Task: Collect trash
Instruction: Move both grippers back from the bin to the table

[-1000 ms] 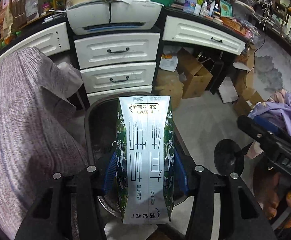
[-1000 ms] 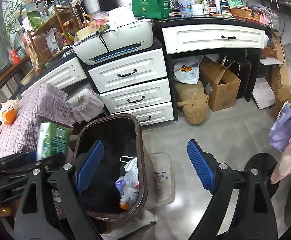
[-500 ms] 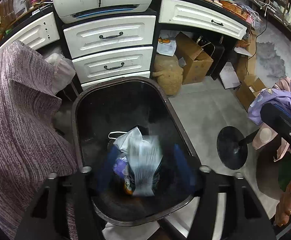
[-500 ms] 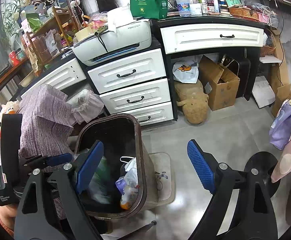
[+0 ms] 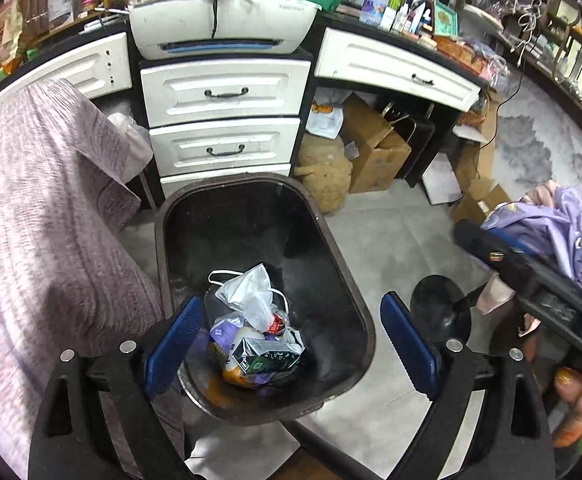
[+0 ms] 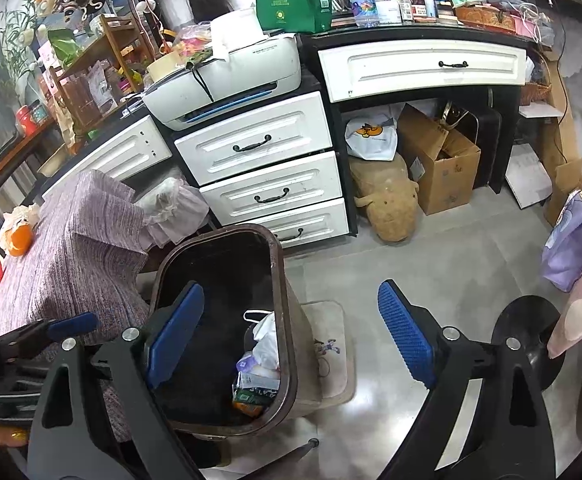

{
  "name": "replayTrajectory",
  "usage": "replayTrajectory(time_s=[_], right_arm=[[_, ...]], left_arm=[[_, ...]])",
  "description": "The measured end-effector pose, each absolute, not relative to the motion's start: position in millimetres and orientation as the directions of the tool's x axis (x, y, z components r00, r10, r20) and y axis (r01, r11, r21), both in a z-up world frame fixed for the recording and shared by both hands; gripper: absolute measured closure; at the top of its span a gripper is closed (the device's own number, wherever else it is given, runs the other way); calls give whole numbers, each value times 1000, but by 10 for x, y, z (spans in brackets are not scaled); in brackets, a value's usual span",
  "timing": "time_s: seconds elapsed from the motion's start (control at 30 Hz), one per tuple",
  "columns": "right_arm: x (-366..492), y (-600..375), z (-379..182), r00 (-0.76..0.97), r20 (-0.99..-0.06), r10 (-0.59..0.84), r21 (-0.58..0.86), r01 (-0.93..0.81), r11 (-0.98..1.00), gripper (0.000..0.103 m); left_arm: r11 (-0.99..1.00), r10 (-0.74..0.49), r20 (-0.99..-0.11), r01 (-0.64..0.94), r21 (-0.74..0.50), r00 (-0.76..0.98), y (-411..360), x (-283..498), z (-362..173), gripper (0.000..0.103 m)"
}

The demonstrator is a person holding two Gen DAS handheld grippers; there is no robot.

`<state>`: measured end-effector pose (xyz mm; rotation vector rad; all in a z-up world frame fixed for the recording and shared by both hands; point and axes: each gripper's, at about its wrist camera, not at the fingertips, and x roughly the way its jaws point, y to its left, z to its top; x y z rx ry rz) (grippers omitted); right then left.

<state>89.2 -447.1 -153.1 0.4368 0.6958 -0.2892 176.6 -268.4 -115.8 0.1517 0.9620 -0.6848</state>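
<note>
**A:** Where does your left hand-held gripper [image 5: 289, 350] stand?

**B:** You have it above the dark trash bin [image 5: 343, 264], in the lower middle of the left wrist view. Its blue pads [image 5: 175, 350] are wide apart and opening further, and nothing sits between them; you see only the bin's inside through the gap.

**A:** And the carton?

**B:** Your milk carton [image 5: 267, 358] lies on its side at the bottom of the bin, on top of the other rubbish, just below a crumpled white face mask [image 5: 249, 292] and touching a purple wrapper [image 5: 223, 330]. In the right wrist view you see the same carton [image 6: 257, 390] low in the bin, against the near wall.

**A:** What about your right hand-held gripper [image 6: 291, 336]?

**B:** You hold it spread wide too, with nothing between its pads. Its left pad shows in front of the bin's opening, its right pad over the bare grey floor [image 6: 431, 264]. The bin [image 6: 279, 264] sits at lower centre-left of that frame, beside a small mat [image 6: 333, 344].

**A:** What surrounds the bin?

**B:** To the left of it you have a purple-grey knitted cloth [image 5: 39, 216]. Above it in the frame stands a white drawer unit [image 5: 223, 120] with a printer [image 5: 219, 28] on top, and the cluttered worktop [image 6: 411, 34] runs to the upper right. Cardboard boxes [image 6: 439, 164] sit under it.
</note>
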Motion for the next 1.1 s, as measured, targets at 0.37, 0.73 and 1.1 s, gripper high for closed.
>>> replayTrajectory(time_s=[0.37,0.73,1.1], right_arm=[[961,-4256,-1431,747,-659,-84,276,344,898,15],[1277,-3575,-1079,781,-622,51,230,120,966,15],[1777,-2735,-780,751,-608,258,245,-132,961,15]], left_arm=[[794,-490,-720,593,-135,492,-2288,1550,-739,8],[861,-412,-692,503,-82,593,-1517,1573,-560,6],[942,-298,-680,320,-98,670,-505,1813,-477,6]])
